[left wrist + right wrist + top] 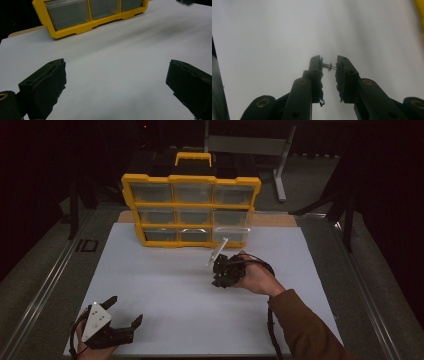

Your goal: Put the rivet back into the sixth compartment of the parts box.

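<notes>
High view: I see the yellow organizer (pixel 191 210) standing upright at the far edge of the white mat (pixel 165 290), its clear drawers facing me. My right gripper (pixel 223 270) hangs just in front of the organizer's lower right corner, carried by a hand in a brown sleeve; the screw itself is too small to make out here. My left gripper (pixel 122 312) rests well away from the organizer, at the mat's near left corner, jaws spread with nothing between them. Left gripper view: both black jaws stand wide apart over bare mat, and the organizer (pixel 75 27) sits far ahead at upper left. Right gripper view: the jaws are nearly closed, clamping a small metal screw (pixel 329 66) crosswise between the tips, over the mat; a strip of the organizer's yellow (pixel 419 17) shows at the right edge.
</notes>
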Action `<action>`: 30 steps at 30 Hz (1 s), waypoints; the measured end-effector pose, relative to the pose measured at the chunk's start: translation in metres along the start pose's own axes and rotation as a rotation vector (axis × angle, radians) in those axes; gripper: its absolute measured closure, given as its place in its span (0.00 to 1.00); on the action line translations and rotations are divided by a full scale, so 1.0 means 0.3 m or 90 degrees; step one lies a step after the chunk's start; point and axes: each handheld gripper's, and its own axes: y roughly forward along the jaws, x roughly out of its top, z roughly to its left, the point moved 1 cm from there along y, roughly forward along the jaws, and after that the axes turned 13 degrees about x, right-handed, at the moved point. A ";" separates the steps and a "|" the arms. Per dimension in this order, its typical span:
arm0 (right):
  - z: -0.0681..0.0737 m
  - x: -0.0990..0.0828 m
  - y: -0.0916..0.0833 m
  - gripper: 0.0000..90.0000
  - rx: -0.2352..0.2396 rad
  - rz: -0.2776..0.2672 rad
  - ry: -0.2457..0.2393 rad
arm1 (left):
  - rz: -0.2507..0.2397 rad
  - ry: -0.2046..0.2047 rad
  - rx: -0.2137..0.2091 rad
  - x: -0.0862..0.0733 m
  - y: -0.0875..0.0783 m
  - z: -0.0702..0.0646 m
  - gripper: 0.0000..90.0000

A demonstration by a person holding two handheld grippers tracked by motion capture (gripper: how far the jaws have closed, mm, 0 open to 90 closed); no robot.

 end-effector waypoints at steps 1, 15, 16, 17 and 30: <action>-0.002 0.007 -0.009 0.83 -0.002 -0.003 0.003 | 0.000 0.000 0.000 0.000 0.000 0.000 0.03; -0.139 0.147 -0.245 0.83 -0.046 -0.130 0.057 | 0.000 -0.002 0.000 -0.001 0.000 0.001 0.03; -0.148 0.151 -0.262 0.83 -0.051 -0.142 0.061 | -0.001 -0.002 -0.001 -0.001 0.000 0.002 0.03; -0.156 0.153 -0.281 0.83 -0.058 -0.154 0.068 | -0.001 -0.002 0.000 -0.001 0.000 0.002 0.03; -0.279 0.097 -0.391 0.83 -0.207 -0.196 0.202 | 0.002 -0.001 0.001 -0.002 0.001 0.002 0.03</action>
